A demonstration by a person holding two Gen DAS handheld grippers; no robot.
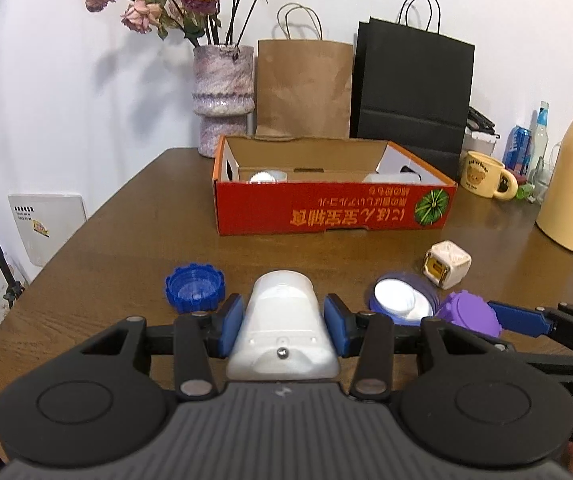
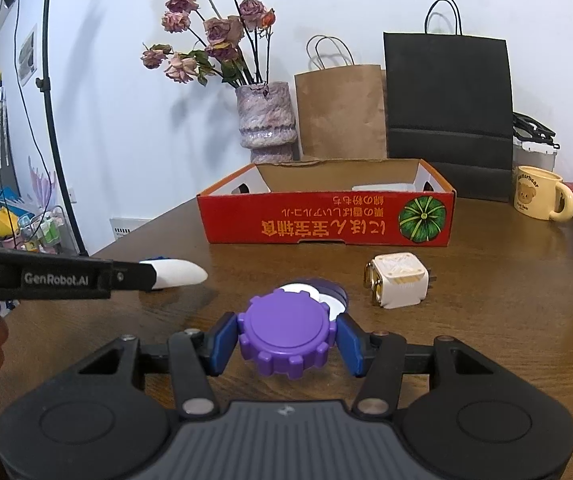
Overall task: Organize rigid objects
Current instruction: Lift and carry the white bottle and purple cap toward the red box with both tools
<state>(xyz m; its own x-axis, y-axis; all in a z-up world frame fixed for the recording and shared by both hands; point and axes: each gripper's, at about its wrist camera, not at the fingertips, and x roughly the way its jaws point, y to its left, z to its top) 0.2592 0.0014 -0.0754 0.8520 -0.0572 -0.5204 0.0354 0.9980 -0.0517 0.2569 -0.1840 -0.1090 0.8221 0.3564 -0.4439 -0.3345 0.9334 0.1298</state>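
The left claw (image 1: 283,322) is pinched on a white bottle (image 1: 282,320), which is held lengthwise between the blue pads, its far end pointing at the red box (image 1: 334,208). The bottle appears clear of the table (image 1: 126,240), though its underside is hidden, so this is not certain. The right claw (image 2: 288,338) is clamped on a purple cap (image 2: 286,334), just in front of an open purple jar (image 2: 318,292). A blue cap (image 1: 194,286) and a white charger (image 1: 446,268) lie loose on the table, short of the box.

Risks noted:
- The bottle is smooth and rounded; a slip or roll in the pads is likely if it is tilted sharply.
- The box's near wall stands between bottle and interior; too low a carry would knock it or push the box back.
- The two claws sit close together; a sideways swing could strike the purple cap or jar.
- The box already holds white items, so a careless drop could land on them.
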